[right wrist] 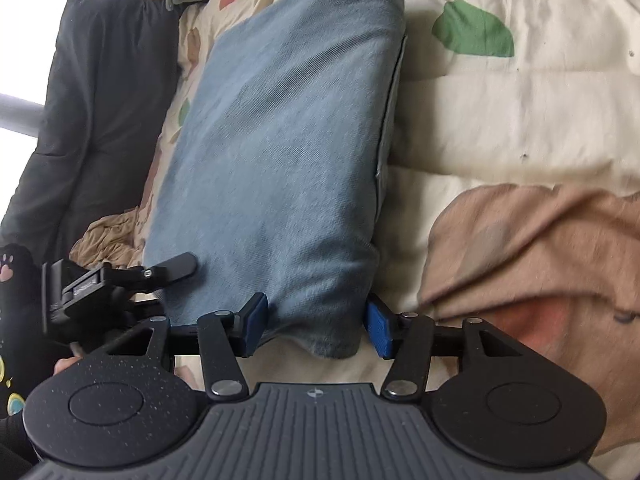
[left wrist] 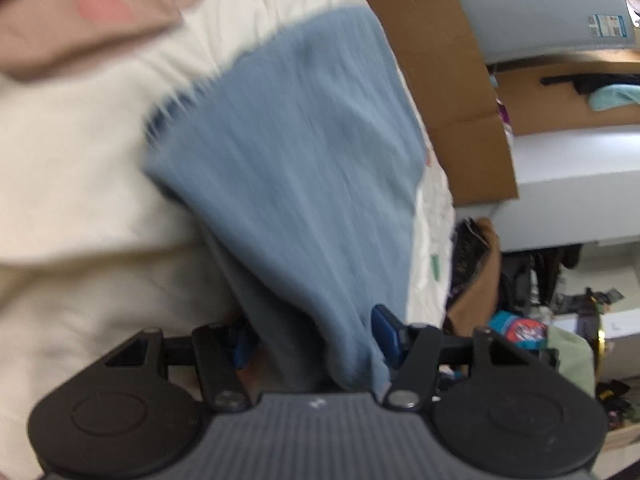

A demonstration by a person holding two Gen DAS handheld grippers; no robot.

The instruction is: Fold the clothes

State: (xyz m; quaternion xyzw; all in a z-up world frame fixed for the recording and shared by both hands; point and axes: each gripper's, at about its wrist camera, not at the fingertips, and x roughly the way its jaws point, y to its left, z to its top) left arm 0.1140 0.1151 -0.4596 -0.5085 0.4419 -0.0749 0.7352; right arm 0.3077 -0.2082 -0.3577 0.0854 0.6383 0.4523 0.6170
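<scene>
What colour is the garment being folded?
Denim blue garment, clearest in the right wrist view.

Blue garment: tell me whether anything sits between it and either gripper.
Nothing visible does. The blue garment already lies between the right gripper's blue fingers, with its near edge in the gap. The left gripper has the same cloth bunched between its fingers.

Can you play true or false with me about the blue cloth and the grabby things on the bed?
1. The blue cloth lies on a cream bed cover. True.
2. The cover has a purple star on it. False: a green patch shows.
3. The right hand-held gripper has blue cloth between its fingers. True.
4. The left hand-held gripper is far from the blue cloth. False: cloth hangs between its fingers.
5. A tan garment lies beside the blue cloth. True.
</scene>
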